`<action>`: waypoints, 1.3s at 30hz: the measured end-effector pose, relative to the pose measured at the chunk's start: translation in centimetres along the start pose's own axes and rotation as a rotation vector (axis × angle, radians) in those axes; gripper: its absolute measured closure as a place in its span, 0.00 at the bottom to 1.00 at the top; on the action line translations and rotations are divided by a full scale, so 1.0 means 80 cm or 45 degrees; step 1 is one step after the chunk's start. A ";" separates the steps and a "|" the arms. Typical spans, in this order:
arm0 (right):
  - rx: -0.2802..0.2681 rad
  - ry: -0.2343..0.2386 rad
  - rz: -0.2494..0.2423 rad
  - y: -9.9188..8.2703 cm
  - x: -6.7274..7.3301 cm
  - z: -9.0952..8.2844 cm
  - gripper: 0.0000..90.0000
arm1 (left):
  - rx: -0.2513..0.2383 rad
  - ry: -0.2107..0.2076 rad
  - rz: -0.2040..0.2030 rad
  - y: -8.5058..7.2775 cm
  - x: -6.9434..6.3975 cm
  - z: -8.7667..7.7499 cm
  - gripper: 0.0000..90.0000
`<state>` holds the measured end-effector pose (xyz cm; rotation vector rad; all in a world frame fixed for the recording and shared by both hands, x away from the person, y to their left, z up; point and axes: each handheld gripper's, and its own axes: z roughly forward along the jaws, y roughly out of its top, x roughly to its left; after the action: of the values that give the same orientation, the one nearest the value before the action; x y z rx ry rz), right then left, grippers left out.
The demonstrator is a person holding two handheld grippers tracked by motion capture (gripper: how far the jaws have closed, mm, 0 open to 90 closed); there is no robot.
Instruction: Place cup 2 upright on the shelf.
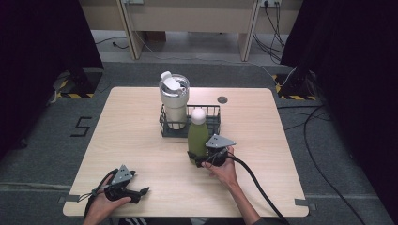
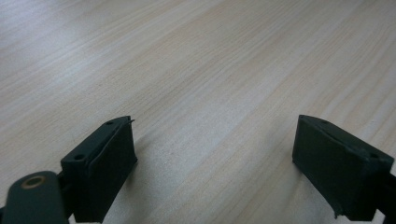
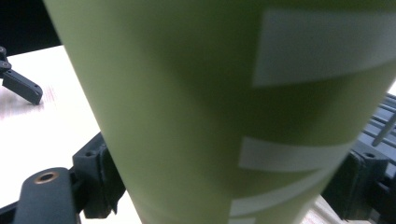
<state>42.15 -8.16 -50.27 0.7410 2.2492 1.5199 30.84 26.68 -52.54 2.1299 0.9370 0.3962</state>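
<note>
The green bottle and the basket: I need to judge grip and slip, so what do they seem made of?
The green bottle looks like matte-coated metal or plastic; it has an even, dull surface with pale printed bands and no glare. Which one is unclear. The basket looks like dark coated wire, with thin open bars you can see through.

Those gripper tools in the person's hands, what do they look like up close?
Each is a black handheld tool ending in two blocky black jaws with small screw holes. The left gripper and the right gripper each carry a grey three-cornered plate on top. A thick black cable trails from the right one. Forearms are bare.
</note>
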 end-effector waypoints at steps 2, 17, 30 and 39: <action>-0.001 0.006 0.004 -0.001 0.000 0.002 0.19 | 0.000 0.000 0.000 0.000 0.000 0.000 0.14; -0.037 0.008 -0.012 -0.003 0.002 0.005 0.23 | 0.000 -0.001 0.001 0.000 0.000 0.000 0.14; -0.078 -0.025 -0.004 0.007 0.000 -0.008 0.23 | -0.001 -0.004 0.003 0.000 0.000 0.000 0.14; -0.095 -0.042 0.010 0.016 -0.004 -0.017 0.23 | 0.000 -0.004 0.003 0.000 0.000 0.000 0.14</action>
<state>41.94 -9.00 -48.58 0.7484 2.1553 1.5742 30.83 26.67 -52.53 2.1308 0.9327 0.3937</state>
